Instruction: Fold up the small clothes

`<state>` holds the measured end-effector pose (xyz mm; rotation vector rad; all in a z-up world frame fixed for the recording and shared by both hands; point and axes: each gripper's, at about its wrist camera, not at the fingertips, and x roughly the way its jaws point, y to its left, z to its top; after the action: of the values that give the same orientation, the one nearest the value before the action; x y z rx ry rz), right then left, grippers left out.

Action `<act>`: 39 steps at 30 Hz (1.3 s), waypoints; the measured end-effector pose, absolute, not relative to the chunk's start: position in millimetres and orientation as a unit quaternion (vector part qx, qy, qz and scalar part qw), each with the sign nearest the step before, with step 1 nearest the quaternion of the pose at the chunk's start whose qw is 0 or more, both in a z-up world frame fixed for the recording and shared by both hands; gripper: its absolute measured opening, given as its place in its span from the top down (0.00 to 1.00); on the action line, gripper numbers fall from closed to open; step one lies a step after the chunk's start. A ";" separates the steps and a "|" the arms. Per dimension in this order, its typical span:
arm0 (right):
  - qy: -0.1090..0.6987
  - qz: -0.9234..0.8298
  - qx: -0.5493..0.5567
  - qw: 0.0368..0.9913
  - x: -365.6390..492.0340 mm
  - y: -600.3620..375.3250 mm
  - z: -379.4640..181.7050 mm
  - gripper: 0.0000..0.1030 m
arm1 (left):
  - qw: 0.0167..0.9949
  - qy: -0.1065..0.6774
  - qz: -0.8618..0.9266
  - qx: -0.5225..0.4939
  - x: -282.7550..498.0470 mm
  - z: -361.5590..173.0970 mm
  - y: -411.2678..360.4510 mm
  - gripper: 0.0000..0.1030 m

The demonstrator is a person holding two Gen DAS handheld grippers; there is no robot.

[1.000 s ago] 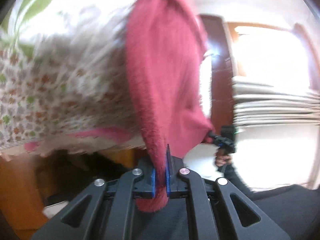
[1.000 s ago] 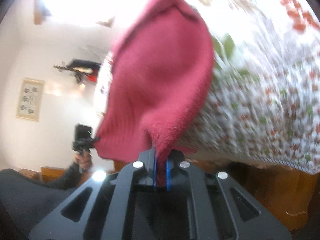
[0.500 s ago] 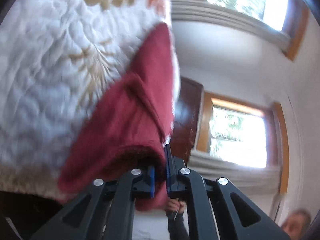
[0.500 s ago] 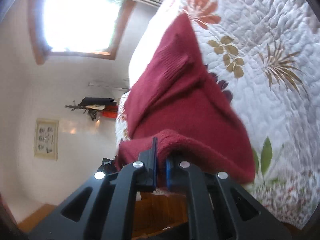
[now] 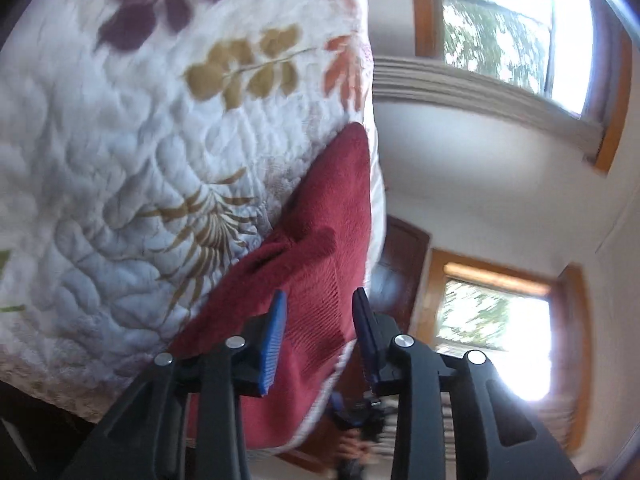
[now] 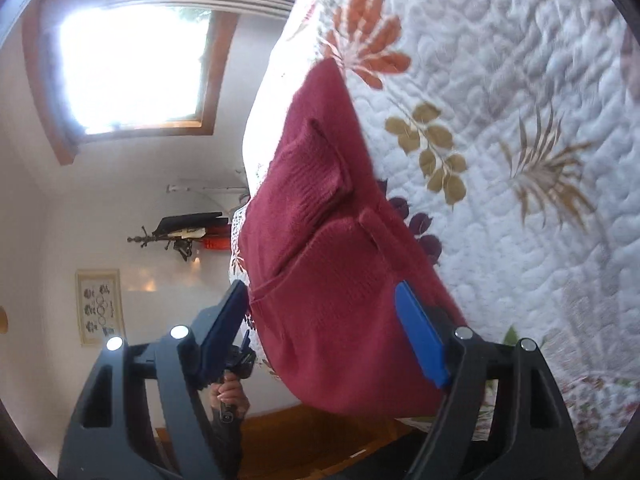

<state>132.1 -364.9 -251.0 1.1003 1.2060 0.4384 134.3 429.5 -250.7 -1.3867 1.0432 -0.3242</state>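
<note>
Your left tool and right tool are both released, with the red garment lying folded on the bed quilt at 12 o'clock of each.

White walls, bright wood-framed window, framed picture, leaf-patterned quilt.

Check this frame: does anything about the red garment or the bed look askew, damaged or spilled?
Nothing looks damaged or spilled. The red knit garment lies on the leaf-print quilt with a panel folded over it, its near edge at the bed's edge. Both the left hand-held gripper and right hand-held gripper are open around that edge.
</note>
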 end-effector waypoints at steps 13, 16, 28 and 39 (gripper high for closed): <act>0.570 0.223 0.213 0.761 133.6 -309.5 -246.2 0.34 | 0.792 0.562 -0.135 -0.197 130.2 -168.3 345.3 0.17; 0.578 0.215 0.189 0.765 138.3 -296.7 -252.0 0.32 | 0.784 0.584 -0.131 -0.165 148.4 -186.1 341.5 0.17; 0.606 0.176 0.156 0.760 161.9 -267.0 -271.2 0.24 | 0.761 0.609 -0.174 -0.140 193.3 -231.2 328.9 0.49; 0.618 0.182 0.132 0.754 168.3 -253.8 -278.5 0.79 | 0.770 0.604 -0.171 -0.110 191.6 -225.8 313.2 0.85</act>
<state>168.3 -253.8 -278.5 0.2881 1.3477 0.3971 191.6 313.2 -225.8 -0.2391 1.3102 -0.3714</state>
